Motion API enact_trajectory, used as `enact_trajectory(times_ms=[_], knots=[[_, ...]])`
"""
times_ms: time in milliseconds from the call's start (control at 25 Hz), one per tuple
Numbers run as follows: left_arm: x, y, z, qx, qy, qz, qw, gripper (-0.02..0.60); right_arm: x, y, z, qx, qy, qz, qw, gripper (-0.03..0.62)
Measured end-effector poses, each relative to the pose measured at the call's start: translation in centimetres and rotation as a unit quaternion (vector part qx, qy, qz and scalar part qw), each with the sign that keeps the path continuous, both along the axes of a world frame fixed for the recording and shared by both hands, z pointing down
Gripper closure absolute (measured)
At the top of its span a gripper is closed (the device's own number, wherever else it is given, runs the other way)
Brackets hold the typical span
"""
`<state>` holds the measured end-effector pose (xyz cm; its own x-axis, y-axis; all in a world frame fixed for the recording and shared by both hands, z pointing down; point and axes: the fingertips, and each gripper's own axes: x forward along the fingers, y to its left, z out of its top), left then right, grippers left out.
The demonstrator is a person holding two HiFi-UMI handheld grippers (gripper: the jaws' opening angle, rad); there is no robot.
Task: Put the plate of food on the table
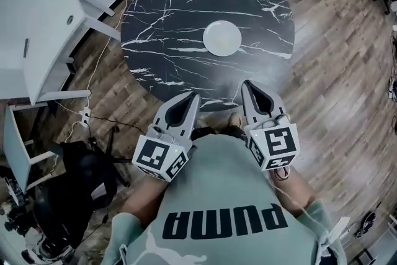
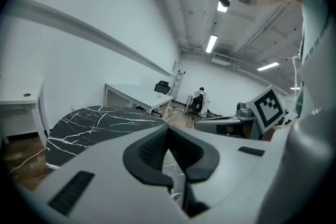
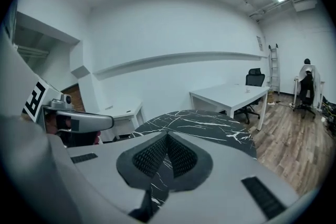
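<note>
The plate (image 1: 222, 38) sat on the round black marble table (image 1: 173, 28), close to the middle of the top and a little toward the person's right. Its surface looked plain white from the head view, and what lay on it could not be made out. Neither gripper touched it; both were well short of it, held close in front of the person's chest, over the table's near edge.

The left gripper (image 1: 193, 97) pointed forward and slightly right, toward the table. In its own view the left gripper (image 2: 168, 128) had its two jaws brought together at the tips, with nothing held. Only a strip of the marble table (image 2: 100, 123) showed through the gap behind the tips.

The right gripper (image 1: 247, 85) pointed forward as well, side by side with the left one and apart from it. In its own view the right gripper (image 3: 167, 135) was likewise closed tip to tip and held nothing, with the table (image 3: 205, 123) showing beyond it.

The table stood on a wooden floor (image 1: 335, 71). White desks (image 1: 43, 9) stood to the person's left, and a black bag (image 1: 80, 183) lay on the floor beside the person's left leg. Far across the room, a person (image 2: 199, 99) sat at a desk.
</note>
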<state>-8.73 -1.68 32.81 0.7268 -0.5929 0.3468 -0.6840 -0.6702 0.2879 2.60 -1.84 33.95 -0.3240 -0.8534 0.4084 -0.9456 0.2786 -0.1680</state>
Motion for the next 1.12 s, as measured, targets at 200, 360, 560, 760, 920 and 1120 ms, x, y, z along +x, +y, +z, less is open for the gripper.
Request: enact_trajectory(times_ms=[200,360,560,760,920,1120], knots=[[1.4,0.6,-1.1,0.048,-0.024,-0.028,0.9982,0.575,0.4,0.7,-2.1,0.057,0.015,-0.022,0.998,0.585],[2.2,1.6,-2.9,0.104,-0.041,0.002,0.9937,0.574,0.6,2.6,-4.4,0.093,0.009,0.024,0.995,0.585],[1.6,2.8,-4.0,0.120,-0.034,0.056,0.9906,0.575,1.0,5.5,-5.7,0.106,0.019,0.109,0.988,0.585],[-0.8,4.4,-2.1,0.107,-0.028,0.096,0.9893,0.575,-1.0,9.1,-5.0,0.097,0.038,0.171,0.980,0.585],[-2.0,5.6,-1.4,0.105,-0.015,0.130,0.9858,0.575,-3.3,11.8,-4.1,0.087,0.041,0.207,0.974,0.586],[-3.6,6.7,-0.8,0.105,-0.013,0.162,0.9811,0.575,-5.4,13.6,-3.3,0.083,0.042,0.243,0.966,0.586]])
